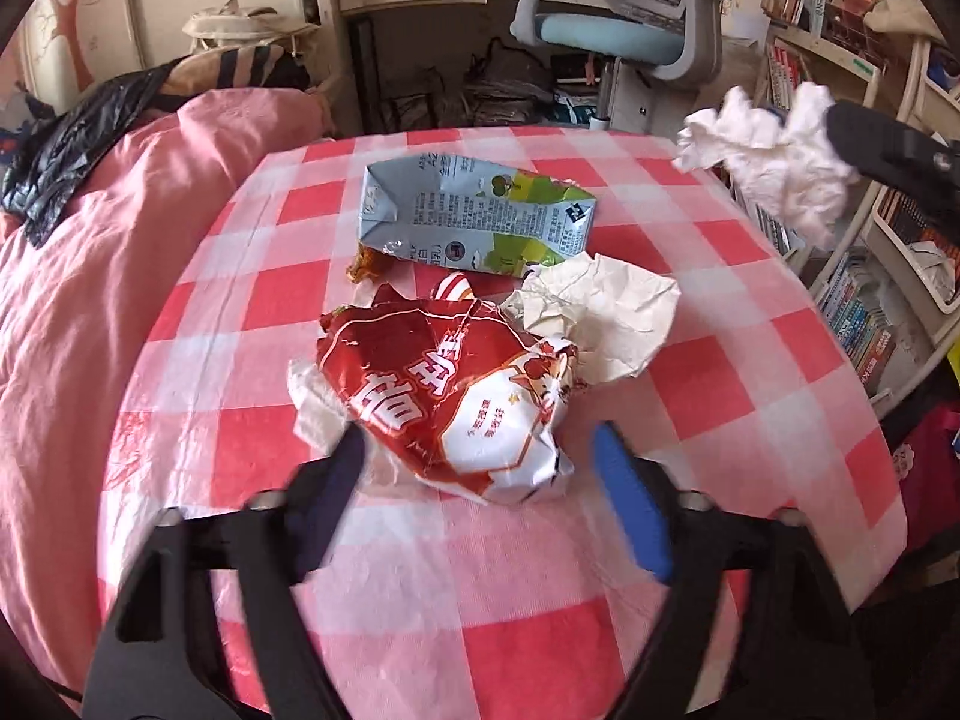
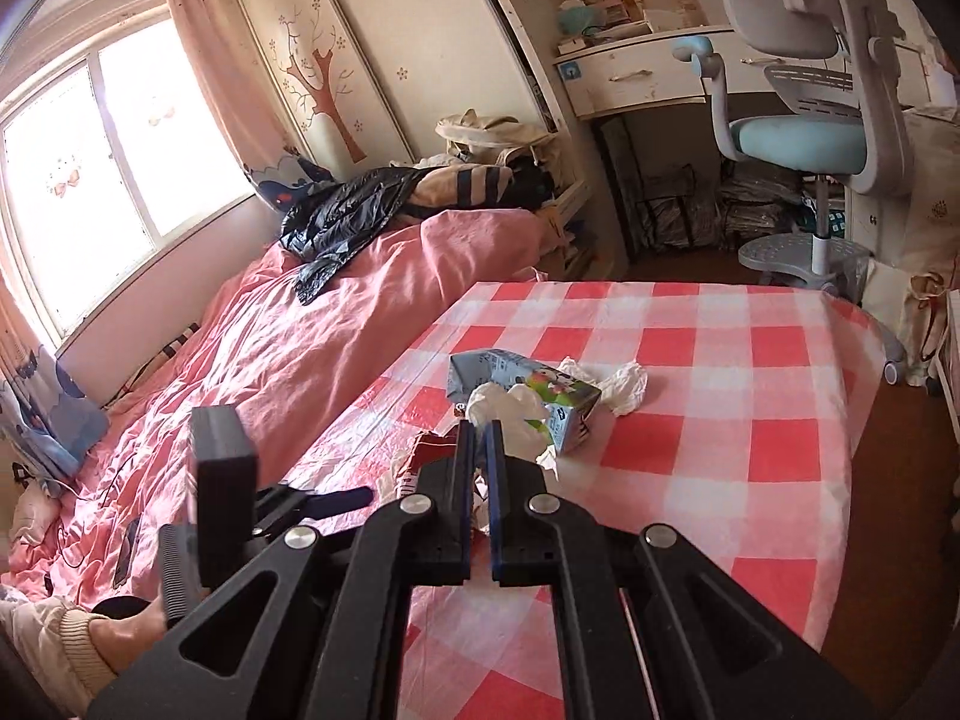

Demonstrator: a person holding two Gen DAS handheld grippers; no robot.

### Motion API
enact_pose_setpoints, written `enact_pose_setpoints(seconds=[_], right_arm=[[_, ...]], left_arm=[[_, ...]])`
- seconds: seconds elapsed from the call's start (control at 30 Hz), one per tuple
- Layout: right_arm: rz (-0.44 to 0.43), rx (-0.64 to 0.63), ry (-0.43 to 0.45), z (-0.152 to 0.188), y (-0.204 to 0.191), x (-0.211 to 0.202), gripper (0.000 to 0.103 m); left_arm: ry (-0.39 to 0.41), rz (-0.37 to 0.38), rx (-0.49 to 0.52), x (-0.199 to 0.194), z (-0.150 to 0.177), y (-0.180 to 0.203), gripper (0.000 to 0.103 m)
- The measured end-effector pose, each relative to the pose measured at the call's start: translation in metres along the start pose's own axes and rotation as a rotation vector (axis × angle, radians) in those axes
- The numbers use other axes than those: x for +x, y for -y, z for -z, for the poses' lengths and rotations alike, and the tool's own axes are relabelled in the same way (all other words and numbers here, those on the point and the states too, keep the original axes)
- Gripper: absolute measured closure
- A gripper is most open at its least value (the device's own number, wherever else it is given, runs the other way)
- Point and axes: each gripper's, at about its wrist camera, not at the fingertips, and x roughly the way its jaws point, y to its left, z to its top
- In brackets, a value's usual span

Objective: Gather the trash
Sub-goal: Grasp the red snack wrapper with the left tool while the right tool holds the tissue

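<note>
A red and white snack wrapper [image 1: 462, 396] lies crumpled on the checked tablecloth [image 1: 750, 396]. My left gripper [image 1: 480, 474] is open just in front of it, one finger at each side of its near end. Behind it lie a cream crumpled paper [image 1: 606, 312] and a flattened grey drink carton [image 1: 474, 216], which also shows in the right wrist view [image 2: 540, 390]. My right gripper [image 2: 480, 438] is shut on a white crumpled tissue [image 2: 510, 414], held up in the air; the tissue also shows in the left wrist view [image 1: 774, 162]. Another white paper ball [image 2: 624, 387] lies by the carton.
A pink quilt [image 2: 288, 354] covers the bed left of the table, with a black plastic bag [image 2: 342, 216] on it. A desk chair [image 2: 804, 138] and a desk stand beyond the table. Bookshelves [image 1: 870, 300] stand at the right.
</note>
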Motion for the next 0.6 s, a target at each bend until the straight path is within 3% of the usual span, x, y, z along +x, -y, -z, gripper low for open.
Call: enact_pose_setpoints(seconds=[0.03,0.13,0.27,0.43,0.6], right_arm=[[-0.002,-0.001,-0.002,0.0,0.0,0.001,0.099],[-0.005,-0.013,-0.008,0.001,-0.002,0.001,0.099],[-0.015,-0.033,-0.018,0.004,-0.007,0.005,0.098],[-0.017,-0.06,-0.033,0.009,-0.014,0.007,0.099],[-0.021,-0.074,-0.045,0.014,-0.02,0.007,0.099]], left_arm=[[-0.006,0.005,-0.006,0.004,-0.001,-0.002,0.064],[0.021,0.017,-0.023,-0.001,-0.001,-0.01,0.078],[0.06,0.057,-0.079,-0.02,-0.002,-0.031,0.081],[0.058,0.185,-0.231,-0.035,0.006,-0.069,0.081],[0.092,0.249,-0.349,-0.05,0.013,-0.096,0.085]])
